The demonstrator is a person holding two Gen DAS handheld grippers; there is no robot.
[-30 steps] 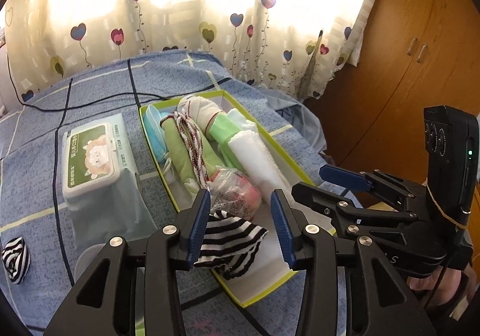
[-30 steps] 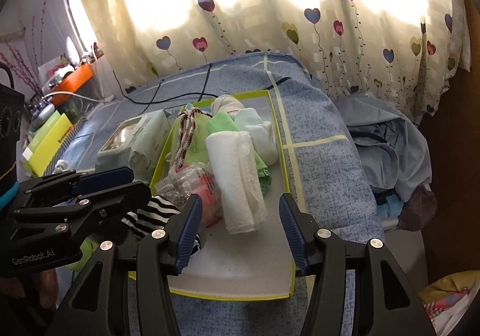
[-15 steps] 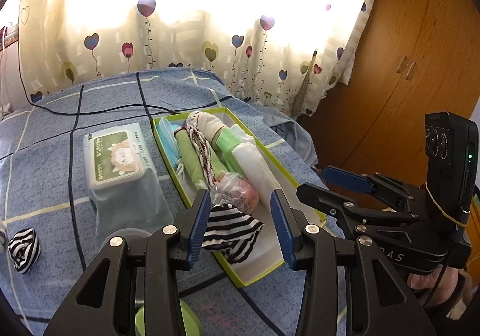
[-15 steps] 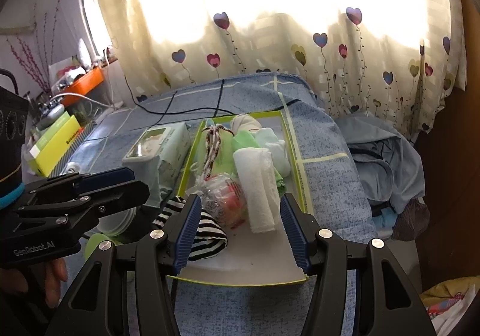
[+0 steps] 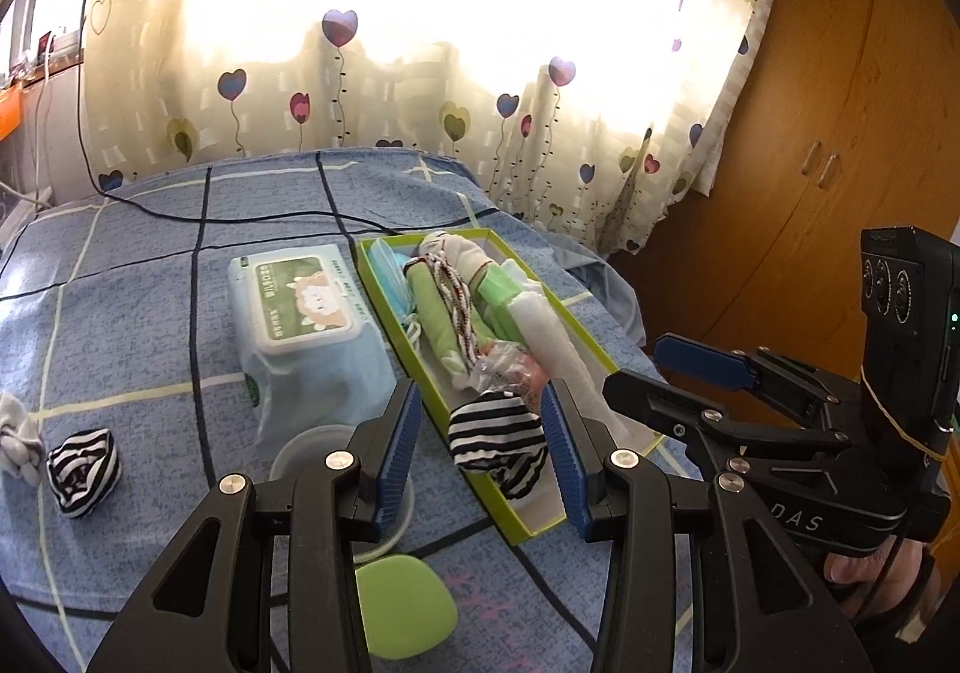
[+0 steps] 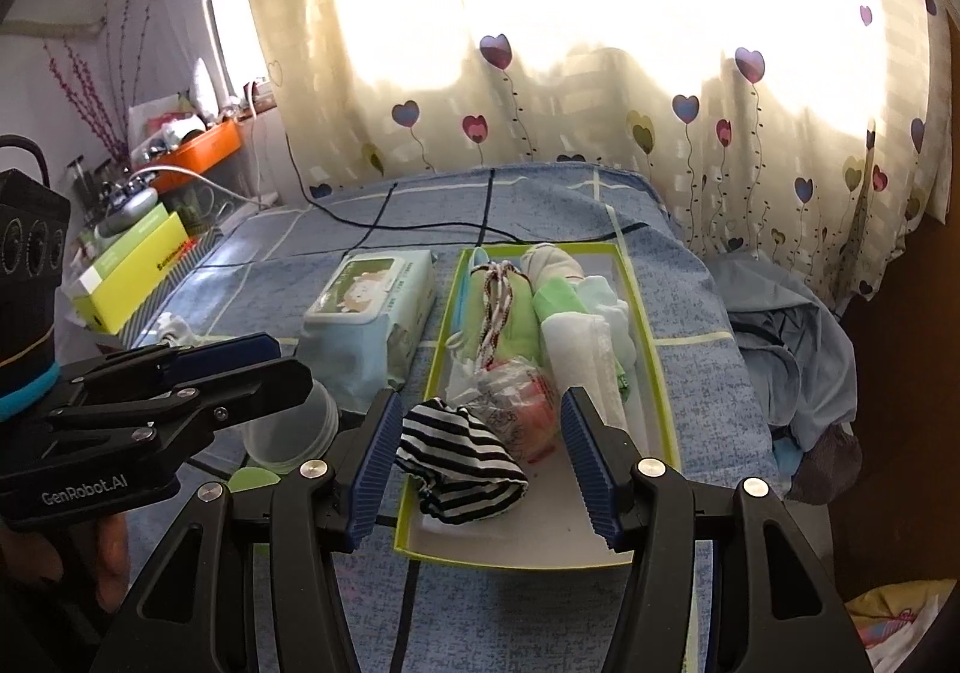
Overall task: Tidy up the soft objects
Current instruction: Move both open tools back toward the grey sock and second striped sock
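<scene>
Left gripper: jaws parted, nothing between the pads; hangs above the near end of the tray. Right gripper: likewise spread and empty, above the same end.

Green-rimmed tray: lies lengthwise on the bed. Contents, near to far: a black-and-white striped sock bundle at the near end, a crinkled clear bag with something pink inside, a white rolled cloth, green rolled cloths with a red-and-white braided cord laid over them, a blue face mask along the left wall.

Left wrist view only: a second striped sock bundle on the bedspread well left of the tray, with a small white item just beside it; a green lid near the camera; a wooden wardrobe at right.

Right wrist view only: a yellow-green box and an orange tray of clutter on a ledge at left; crumpled blue clothing off the bed's right side.

Both views: a pack of wet wipes just beside the tray's left wall; a clear round container in front of it.

Surface: blue bedspread with pale and dark grid lines, a black cable across its far part. Room: backlit cream curtain printed with heart balloons.
</scene>
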